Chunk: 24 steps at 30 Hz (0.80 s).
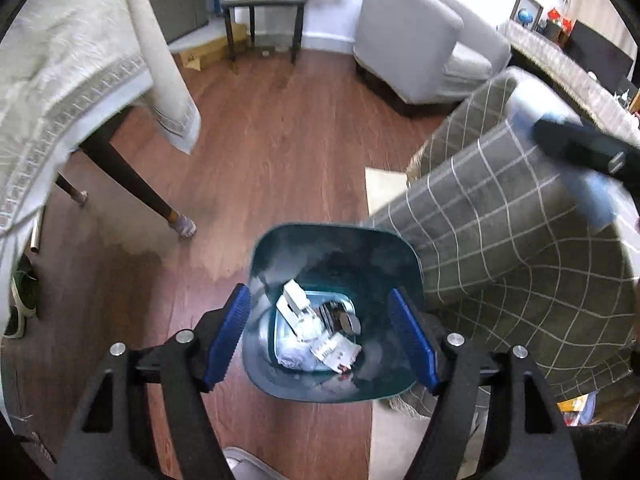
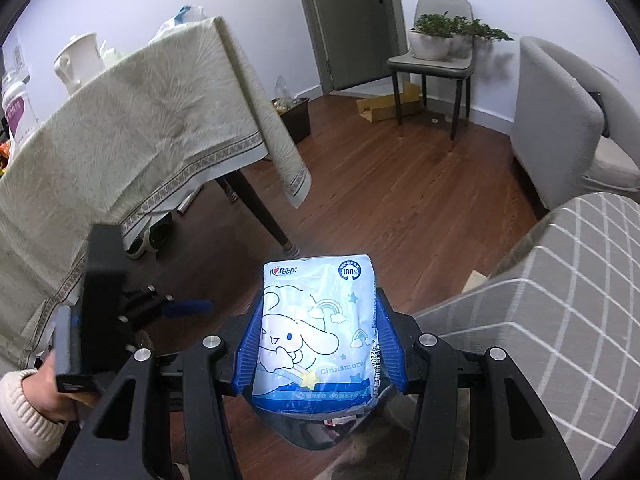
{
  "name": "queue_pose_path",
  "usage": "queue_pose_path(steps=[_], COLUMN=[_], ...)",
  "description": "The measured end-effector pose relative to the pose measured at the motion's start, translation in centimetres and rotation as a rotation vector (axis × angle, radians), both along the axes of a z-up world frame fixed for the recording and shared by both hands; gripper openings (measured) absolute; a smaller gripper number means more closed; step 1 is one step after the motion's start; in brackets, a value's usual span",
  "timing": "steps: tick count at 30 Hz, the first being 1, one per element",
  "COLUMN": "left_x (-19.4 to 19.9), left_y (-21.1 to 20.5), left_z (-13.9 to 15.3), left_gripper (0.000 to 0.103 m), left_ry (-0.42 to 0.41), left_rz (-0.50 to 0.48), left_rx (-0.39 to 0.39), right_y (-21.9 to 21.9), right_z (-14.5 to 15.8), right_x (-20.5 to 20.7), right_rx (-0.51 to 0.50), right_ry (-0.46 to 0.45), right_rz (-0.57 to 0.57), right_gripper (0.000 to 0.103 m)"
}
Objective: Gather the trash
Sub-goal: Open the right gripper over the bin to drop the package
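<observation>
Wooden flooring [image 1: 288,152] runs between a cloth-draped table [image 2: 132,128] and a checked sofa [image 1: 500,240], with the teal trash bin [image 1: 276,248] standing at the sofa's foot. From the right gripper [image 2: 316,344] outward: its blue pads press on both long sides of a pale blue tissue pack [image 2: 316,320], which stands upright between them, long axis along the fingers. Under the pack, at the bottom of the right wrist view, a dark rim shows, probably the bin, so the drop looks close. The left gripper [image 1: 320,340] hangs directly over the bin mouth, jaws spread wide and empty, with wrappers [image 1: 316,332] lying in the bin's bottom. Judged from this, the left gripper should clear sideways over open floor toward the table, since the sofa crowds the bin's other side.
</observation>
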State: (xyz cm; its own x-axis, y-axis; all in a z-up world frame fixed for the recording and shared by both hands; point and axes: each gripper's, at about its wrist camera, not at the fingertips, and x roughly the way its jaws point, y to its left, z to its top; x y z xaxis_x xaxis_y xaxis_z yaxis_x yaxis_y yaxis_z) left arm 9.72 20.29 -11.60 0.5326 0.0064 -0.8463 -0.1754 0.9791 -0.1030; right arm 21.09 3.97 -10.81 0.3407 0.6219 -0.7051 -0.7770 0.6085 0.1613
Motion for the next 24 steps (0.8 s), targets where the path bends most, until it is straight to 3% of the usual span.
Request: queue_pose_path(steps=[9, 13, 19, 24], left_x=[-2.1, -2.7, -3.4, -4.2], left_y=[1.6, 1.6, 1.5, 1.3], left_z=[5.4, 7.7, 9.5, 10.9], left_gripper=[0.074, 0.073, 0.061, 0.059], left_ry=[-0.171, -0.238, -0.302, -0.372], left_rz=[0.032, 0.038, 0.028, 0.003], left_rx=[-0.006, 0.028, 0.018, -0.017], right_y=[3.7, 4.9, 6.3, 6.8], right_z=[-3.3, -5.2, -8.0, -10.3], right_x=[-0.5, -0.9, -1.3, -1.6], right_rx=[-0.072, -0.116, -0.19, -0.261], right_ry=[0.041, 0.058, 0.079, 0.093], right_rz=[0.039, 0.059, 0.08, 0.086], right_gripper=[0.053, 0.053, 0.053, 0.053])
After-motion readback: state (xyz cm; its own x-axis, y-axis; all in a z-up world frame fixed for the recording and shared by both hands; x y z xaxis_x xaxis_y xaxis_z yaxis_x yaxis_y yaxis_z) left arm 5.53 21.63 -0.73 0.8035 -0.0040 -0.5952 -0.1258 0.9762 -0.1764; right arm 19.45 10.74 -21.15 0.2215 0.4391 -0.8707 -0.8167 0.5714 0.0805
